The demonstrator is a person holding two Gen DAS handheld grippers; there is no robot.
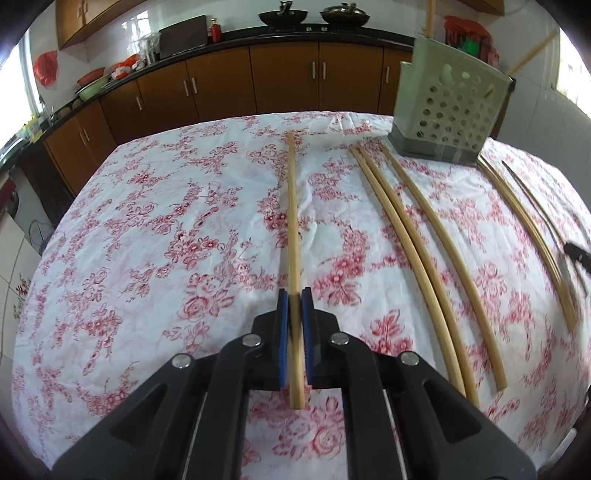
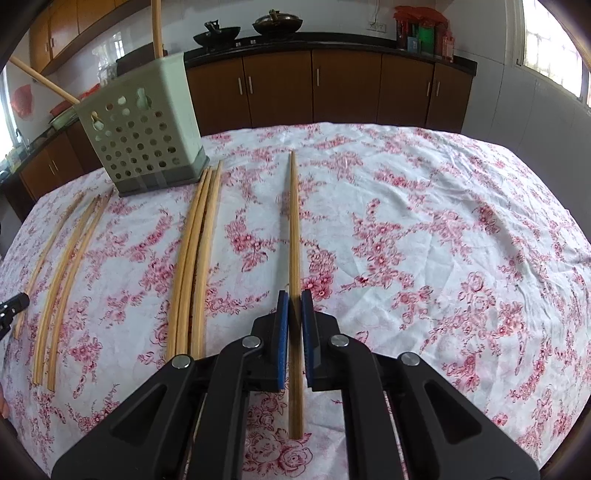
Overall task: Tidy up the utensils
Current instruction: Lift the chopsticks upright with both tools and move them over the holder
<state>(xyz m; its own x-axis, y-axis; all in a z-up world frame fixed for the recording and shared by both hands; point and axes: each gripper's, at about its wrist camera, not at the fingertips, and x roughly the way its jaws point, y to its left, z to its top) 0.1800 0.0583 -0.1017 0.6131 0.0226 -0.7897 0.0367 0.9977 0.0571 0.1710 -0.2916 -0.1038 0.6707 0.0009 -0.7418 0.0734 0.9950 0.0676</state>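
In the left wrist view my left gripper (image 1: 295, 295) is shut on a bamboo chopstick (image 1: 291, 206) that runs forward between its blue pads. More loose chopsticks (image 1: 399, 236) lie to its right on the floral tablecloth (image 1: 155, 229). A pale green perforated utensil holder (image 1: 450, 110) stands at the far right with two chopsticks sticking out. In the right wrist view my right gripper (image 2: 295, 295) is shut on another chopstick (image 2: 293, 221). Three chopsticks (image 2: 195, 258) lie to its left, more chopsticks (image 2: 62, 273) farther left, and the holder (image 2: 144, 129) stands at the far left.
Brown kitchen cabinets (image 1: 221, 81) with a dark counter line the back wall, with woks (image 1: 282, 16) on the stove. The left gripper's tip (image 2: 13, 304) shows at the left edge of the right wrist view. The table edge curves round the cloth.
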